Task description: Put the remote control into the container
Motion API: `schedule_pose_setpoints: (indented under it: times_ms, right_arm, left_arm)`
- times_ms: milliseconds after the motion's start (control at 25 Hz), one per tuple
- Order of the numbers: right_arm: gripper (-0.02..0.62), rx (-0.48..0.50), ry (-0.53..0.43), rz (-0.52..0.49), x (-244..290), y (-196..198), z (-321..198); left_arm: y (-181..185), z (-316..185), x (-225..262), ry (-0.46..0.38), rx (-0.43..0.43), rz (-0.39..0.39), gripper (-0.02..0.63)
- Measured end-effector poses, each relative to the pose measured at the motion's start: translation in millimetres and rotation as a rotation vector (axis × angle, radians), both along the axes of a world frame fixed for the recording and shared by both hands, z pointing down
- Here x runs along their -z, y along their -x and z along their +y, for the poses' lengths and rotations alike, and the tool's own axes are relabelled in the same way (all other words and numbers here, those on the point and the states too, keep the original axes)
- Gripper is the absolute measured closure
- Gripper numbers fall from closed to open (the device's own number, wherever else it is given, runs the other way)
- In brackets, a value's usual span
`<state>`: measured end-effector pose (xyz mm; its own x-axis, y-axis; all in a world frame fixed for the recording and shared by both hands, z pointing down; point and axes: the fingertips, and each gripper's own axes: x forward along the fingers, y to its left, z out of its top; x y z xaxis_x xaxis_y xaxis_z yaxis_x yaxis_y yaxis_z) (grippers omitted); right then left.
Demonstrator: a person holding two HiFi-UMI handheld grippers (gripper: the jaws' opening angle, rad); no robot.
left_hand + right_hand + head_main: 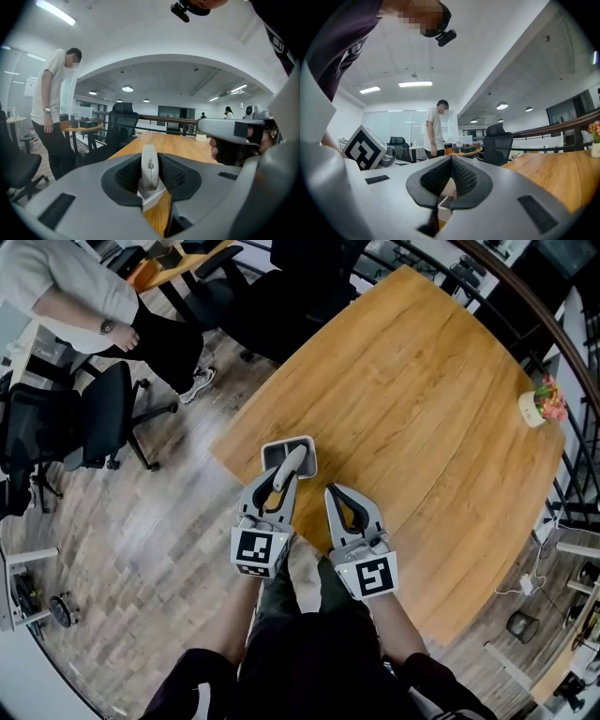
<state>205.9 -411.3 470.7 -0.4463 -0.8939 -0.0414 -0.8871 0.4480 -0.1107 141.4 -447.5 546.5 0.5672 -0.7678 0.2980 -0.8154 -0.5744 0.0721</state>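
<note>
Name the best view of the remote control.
The left gripper view: the remote control sits centred, clamped in the left claw. The head view shows it small, over the container. The right gripper view doesn't clearly show it.

A wooden table (422, 381) stood on a plank floor (141, 540). A small pot of pink flowers (541, 405) sat near the table's far right edge. Left of the table stood a black office chair (103, 418), and beyond it a person in a pale top (66, 287).

Pale grey remote control (290, 466), grey container (272, 444), honey wood-grain table (422, 381)
</note>
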Motion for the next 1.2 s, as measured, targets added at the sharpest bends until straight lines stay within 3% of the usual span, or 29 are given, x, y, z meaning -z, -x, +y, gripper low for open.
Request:
schedule_pose_setpoints:
  times_ms: [600,1200]
  right_arm:
    - [0.577,-0.026,0.026,0.016,-11.8,-15.6,5.8]
    - [0.577,-0.027,0.033,0.019,-12.2,-13.5,8.2]
  left_arm:
    - [-16.4,-12.7,-45.8,0.095,-0.001,-0.081,0.5]
    - [-10.7,-13.7,-25.8,0.029,0.021,-0.077,0.499]
